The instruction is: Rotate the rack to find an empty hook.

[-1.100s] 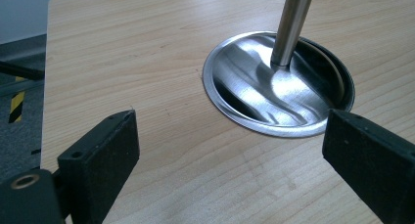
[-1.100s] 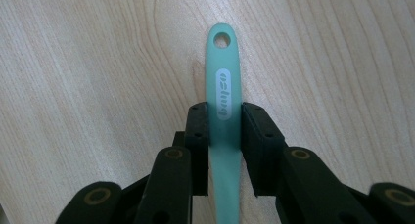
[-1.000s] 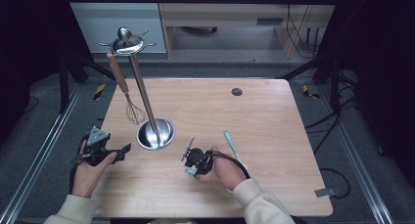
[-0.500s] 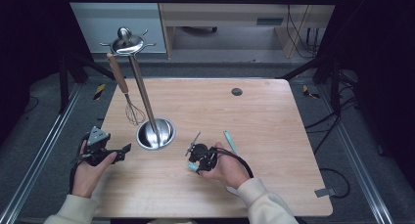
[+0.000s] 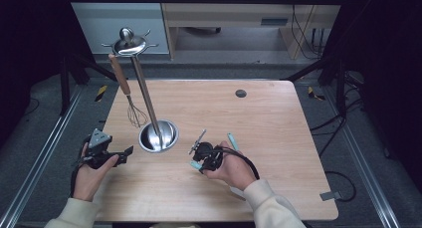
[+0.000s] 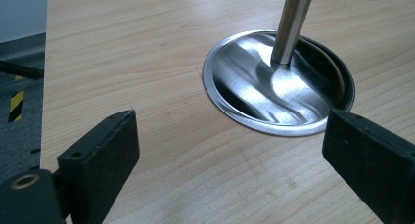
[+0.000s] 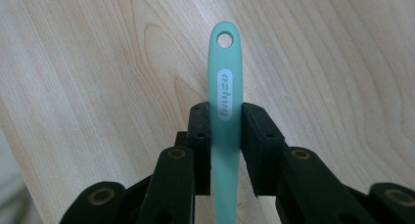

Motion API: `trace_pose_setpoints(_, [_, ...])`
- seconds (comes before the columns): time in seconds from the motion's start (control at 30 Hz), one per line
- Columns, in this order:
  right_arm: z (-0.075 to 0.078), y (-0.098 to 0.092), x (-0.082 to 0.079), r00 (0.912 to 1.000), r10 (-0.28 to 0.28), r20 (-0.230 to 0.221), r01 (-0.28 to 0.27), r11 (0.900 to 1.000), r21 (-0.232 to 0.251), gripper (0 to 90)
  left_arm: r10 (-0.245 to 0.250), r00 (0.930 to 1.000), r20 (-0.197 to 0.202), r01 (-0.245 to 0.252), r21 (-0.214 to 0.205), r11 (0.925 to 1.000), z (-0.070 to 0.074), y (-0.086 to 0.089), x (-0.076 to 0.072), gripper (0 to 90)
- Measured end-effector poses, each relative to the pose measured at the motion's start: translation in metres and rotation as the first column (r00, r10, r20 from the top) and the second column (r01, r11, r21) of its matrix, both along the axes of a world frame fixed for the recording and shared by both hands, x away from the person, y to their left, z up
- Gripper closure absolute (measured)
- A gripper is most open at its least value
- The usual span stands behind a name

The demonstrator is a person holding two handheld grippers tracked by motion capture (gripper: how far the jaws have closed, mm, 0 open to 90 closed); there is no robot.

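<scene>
Item: teal utensil (image 7: 225, 106) | clenched between right gripper (image 7: 225, 123) jaws, off desk (image 5: 278, 118) | left gripper (image 6: 230, 150) jaws released | pending: hanging on rack (image 5: 144, 96).

- We see a light wood table (image 5: 278, 138)
- Steel stand base (image 5: 158, 136) sits on it, left of centre
- Small dark round disc (image 5: 241, 93) near far edge

Utensil stand (image 5: 158, 136) with hanging whisk (image 5: 130, 101) blocks table (image 5: 278, 138) at 10 o'clock; open passage from 12 through 5 o'clock.
</scene>
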State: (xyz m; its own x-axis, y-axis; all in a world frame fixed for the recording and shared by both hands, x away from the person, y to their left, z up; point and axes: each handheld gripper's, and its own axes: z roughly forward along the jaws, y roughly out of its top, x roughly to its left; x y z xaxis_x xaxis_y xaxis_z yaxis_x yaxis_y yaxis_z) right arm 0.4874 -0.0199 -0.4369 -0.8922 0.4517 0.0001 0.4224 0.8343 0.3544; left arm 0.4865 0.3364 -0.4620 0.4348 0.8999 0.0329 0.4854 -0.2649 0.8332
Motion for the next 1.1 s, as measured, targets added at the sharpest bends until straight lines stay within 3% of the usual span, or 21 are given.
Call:
trace_pose_setpoints(0.53, [0.045, 0.005, 0.001, 0.9951, -0.032, 0.093, 0.024, 0.9953, 0.094, 74.9, -0.001, 1.0, -0.002, 0.001, 0.0, 1.0, 0.0, 0.0, 0.0, 6.4])
trace_pose_setpoints(1.1, [0.084, 0.02, -0.001, 0.9781, -0.063, 0.198, 0.017, 0.9732, 0.229, 74.9, -0.006, 1.0, 0.0, 0.006, 0.007, 1.0, 0.001, 0.001, -0.001, 6.4])
